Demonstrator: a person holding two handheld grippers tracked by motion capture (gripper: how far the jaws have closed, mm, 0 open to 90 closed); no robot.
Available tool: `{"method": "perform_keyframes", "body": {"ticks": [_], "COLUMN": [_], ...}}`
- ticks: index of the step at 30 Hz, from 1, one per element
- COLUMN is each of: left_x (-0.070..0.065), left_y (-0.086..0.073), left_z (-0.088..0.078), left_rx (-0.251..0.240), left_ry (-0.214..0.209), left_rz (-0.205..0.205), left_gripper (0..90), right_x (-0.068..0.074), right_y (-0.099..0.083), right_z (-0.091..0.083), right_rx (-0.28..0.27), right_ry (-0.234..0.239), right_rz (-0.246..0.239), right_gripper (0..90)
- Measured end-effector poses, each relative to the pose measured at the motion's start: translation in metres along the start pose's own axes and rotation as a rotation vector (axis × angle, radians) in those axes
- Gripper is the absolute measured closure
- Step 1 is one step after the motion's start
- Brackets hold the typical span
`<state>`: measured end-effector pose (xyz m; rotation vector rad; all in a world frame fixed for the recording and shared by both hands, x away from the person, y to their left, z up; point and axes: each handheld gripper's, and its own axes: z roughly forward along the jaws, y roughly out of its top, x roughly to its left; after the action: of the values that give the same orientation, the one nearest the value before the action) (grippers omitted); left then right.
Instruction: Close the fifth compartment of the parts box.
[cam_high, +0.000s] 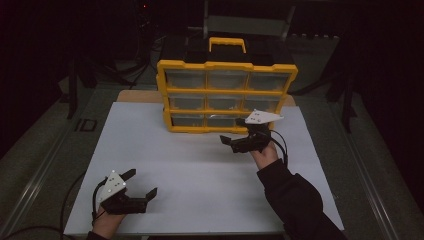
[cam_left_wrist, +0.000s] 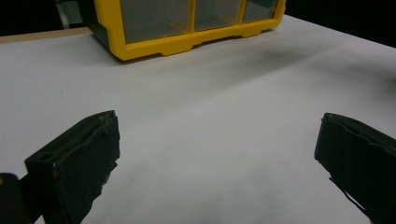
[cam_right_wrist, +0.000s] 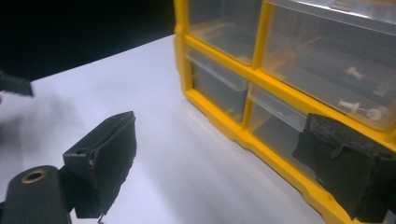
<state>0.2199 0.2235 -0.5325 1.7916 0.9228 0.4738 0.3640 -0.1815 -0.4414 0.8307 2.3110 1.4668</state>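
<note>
High view: my right gripper (cam_high: 239, 138) hangs just in front of the bottom row of the yellow plastic organiser cabinet with clear drawers (cam_high: 227, 95), its black jaws spread wide with nothing between them and turned toward the left side of the table. The hand behind it comes up from a dark sleeve (cam_high: 295, 200), forearm angled in from the lower right. In the right gripper view the far jaw sits close against the cabinet's yellow lower frame — I cannot tell if it touches — and small white pins (cam_right_wrist: 359, 91) lie in one clear drawer.

My left gripper (cam_high: 140, 184) rests low near the front edge of the table, well apart from the cabinet, jaws likewise spread wide and empty; its grey three-cornered plate faces up, and a black cable trails off behind the hand. In the left gripper view both pads hover over bare sheet with the cabinet's base far ahead.

The surface is a white sheet (cam_high: 200, 170) laid over a tan board, the cabinet standing upright at its far middle with a carry handle on top. Around it — a dark room, grey floor, black stands.
</note>
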Motion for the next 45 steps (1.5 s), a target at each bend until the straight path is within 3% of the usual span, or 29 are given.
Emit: {"method": "perform_keyframes", "body": {"ticks": [8, 13, 45], "left_x": [0.000, -0.001, -0.001], "left_y": [0.000, 0.000, 0.000], "left_z": [0.000, 0.000, 0.000], "left_rx": [-0.002, -0.001, -0.002], "left_ry": [0.001, 0.001, 0.003], "left_rz": [-0.001, 0.000, 0.003], "left_gripper": [0.0, 0.0, 0.0], "right_x": [0.011, 0.015, 0.006], "right_y": [-0.009, -0.019, -0.101], "right_z": [-0.017, -0.024, -0.063], "right_rx": [-0.004, 0.033, 0.118], "right_ry": [0.026, 0.019, -0.077], "right_rz": [-0.080, -0.115, -0.086], "right_gripper": [10.5, 10.5, 10.6]}}
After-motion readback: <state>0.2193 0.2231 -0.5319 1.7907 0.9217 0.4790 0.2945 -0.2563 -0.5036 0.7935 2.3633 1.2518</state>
